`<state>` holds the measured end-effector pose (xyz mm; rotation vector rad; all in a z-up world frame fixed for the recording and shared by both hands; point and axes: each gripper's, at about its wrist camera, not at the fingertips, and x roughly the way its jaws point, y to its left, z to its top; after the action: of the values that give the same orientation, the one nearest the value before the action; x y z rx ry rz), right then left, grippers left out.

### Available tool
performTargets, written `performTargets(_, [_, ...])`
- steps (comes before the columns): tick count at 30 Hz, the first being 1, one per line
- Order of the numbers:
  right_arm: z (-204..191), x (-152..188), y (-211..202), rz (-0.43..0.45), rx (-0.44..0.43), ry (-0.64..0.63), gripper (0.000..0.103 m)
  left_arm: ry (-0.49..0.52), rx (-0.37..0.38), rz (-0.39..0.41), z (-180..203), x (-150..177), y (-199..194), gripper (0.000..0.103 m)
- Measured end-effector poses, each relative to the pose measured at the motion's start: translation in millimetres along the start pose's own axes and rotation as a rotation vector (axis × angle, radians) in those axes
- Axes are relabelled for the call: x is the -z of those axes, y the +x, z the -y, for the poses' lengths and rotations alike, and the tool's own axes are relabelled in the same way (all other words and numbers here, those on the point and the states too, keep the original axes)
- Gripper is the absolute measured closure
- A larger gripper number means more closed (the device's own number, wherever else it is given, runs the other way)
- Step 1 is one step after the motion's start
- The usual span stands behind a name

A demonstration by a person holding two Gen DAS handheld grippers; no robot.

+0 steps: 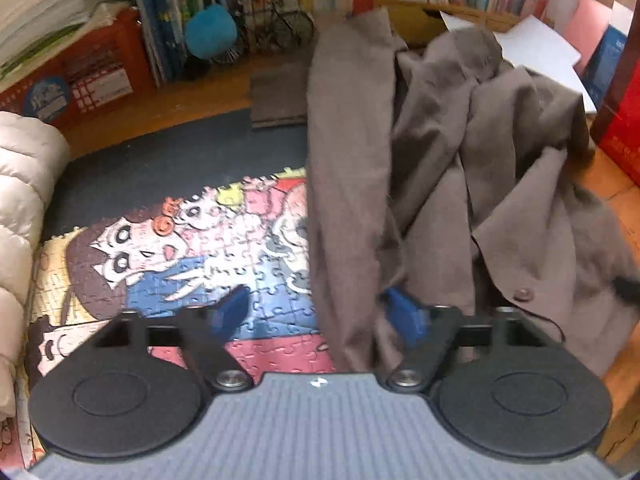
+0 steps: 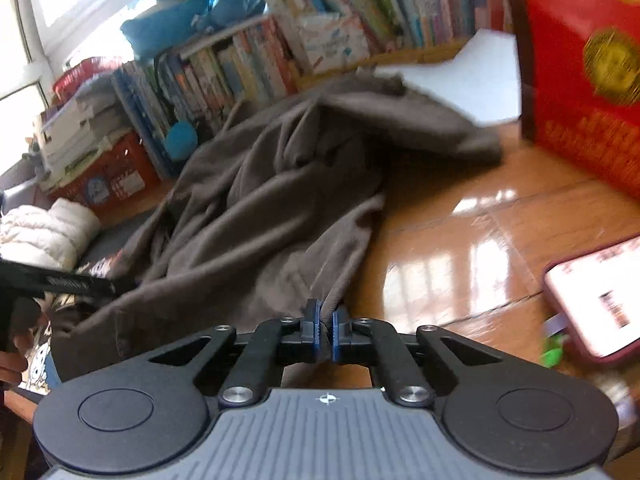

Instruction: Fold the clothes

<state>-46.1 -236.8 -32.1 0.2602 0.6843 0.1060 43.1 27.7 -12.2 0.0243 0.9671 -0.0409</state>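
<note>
The wooden floor (image 2: 460,240) carries everything here, with a row of books (image 2: 340,32) along the wall at twelve o'clock and a dark mat (image 1: 160,152) bearing a cartoon jigsaw puzzle (image 1: 180,248) at about nine o'clock in the left wrist view. Across the middle lies the brown coat (image 1: 460,168), the largest task item: it sprawls in loose heaps and deep creases, one long panel running from six o'clock up toward twelve, a button showing near four o'clock, so it is plainly not folded flat. Beyond it, toward eleven o'clock in the left wrist view, a smaller brown folded garment (image 1: 280,96) rests in a neat rectangle, which suggests some of the folding may already be finished, though one moment cannot settle that. A puffy white jacket (image 1: 20,208) sits at nine o'clock, bundled rather than squared. The right gripper (image 2: 326,330) is clamped on a hem of the coat at its near edge, cloth pinched between the blue pads. The left gripper (image 1: 320,312) stands with its jaws spread wide, the coat's long panel lying between them but not pinched. Judged from this, the coat's fold remains to be done.
</note>
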Motion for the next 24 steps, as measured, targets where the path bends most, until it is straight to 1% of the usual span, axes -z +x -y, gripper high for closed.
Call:
performTargets(3, [27, -18, -32, 0.074, 0.097, -0.031, 0.097, 0.007, 0.007, 0.025, -1, -1, -5, 0.028])
performTargets(4, [35, -24, -42, 0.099, 0.13, -0.041, 0.097, 0.007, 0.007, 0.033, -2, -2, -7, 0.023])
performTargets(6, [53, -36, -63, 0.148, 0.195, -0.062, 0.098, -0.001, 0.017, 0.052, -4, -4, -9, 0.015])
performTargets(7, [62, -42, -74, 0.173, 0.227, -0.072, 0.098, -0.002, 0.021, 0.059, -4, -5, -9, 0.014])
performTargets(9, [66, -43, -78, 0.178, 0.348, -0.088, 0.098, 0.007, 0.008, 0.068, -1, -5, -9, 0.012])
performTargets(10, [75, -42, -75, 0.184, 0.385, -0.08, 0.098, 0.012, -0.003, 0.073, 1, -5, -9, 0.008])
performTargets(11, [84, -44, -73, 0.151, 0.372, -0.068, 0.097, 0.02, -0.031, 0.081, 2, -5, -9, 0.007])
performTargets(12, [85, -42, -75, 0.124, 0.328, -0.08, 0.094, 0.029, -0.062, 0.091, 4, -4, -10, 0.007])
performTargets(13, [84, -38, -73, 0.118, 0.286, -0.073, 0.091, 0.041, -0.105, 0.108, 4, -4, -11, 0.007])
performTargets(14, [78, -32, -69, 0.12, 0.238, -0.088, 0.072, 0.052, -0.153, 0.127, 3, -5, -13, 0.007])
performTargets(15, [71, -31, -68, 0.125, 0.221, -0.125, 0.035, 0.059, -0.189, 0.141, 2, -7, -13, 0.002])
performTargets(16, [59, -32, -64, 0.091, 0.223, -0.174, 0.017, 0.063, -0.216, 0.152, 0, -9, -12, 0.0])
performTargets(17, [52, -34, -59, 0.088, 0.21, -0.203, 0.004, 0.058, -0.216, 0.155, -4, -10, -10, 0.0])
performTargets(18, [45, -36, -54, 0.089, 0.195, -0.23, 0.005, 0.045, -0.2, 0.143, -9, -13, -6, 0.0])
performTargets(20, [37, -34, -43, 0.073, 0.183, -0.26, 0.005, 0.015, -0.169, 0.119, -16, -15, 3, 0.0])
performTargets(22, [28, -27, -35, 0.083, 0.167, -0.259, 0.005, -0.011, -0.146, 0.1, -21, -17, 12, 0.0])
performTargets(24, [25, -27, -29, 0.079, 0.153, -0.24, 0.005, -0.04, -0.177, 0.08, -21, -14, 20, 0.0])
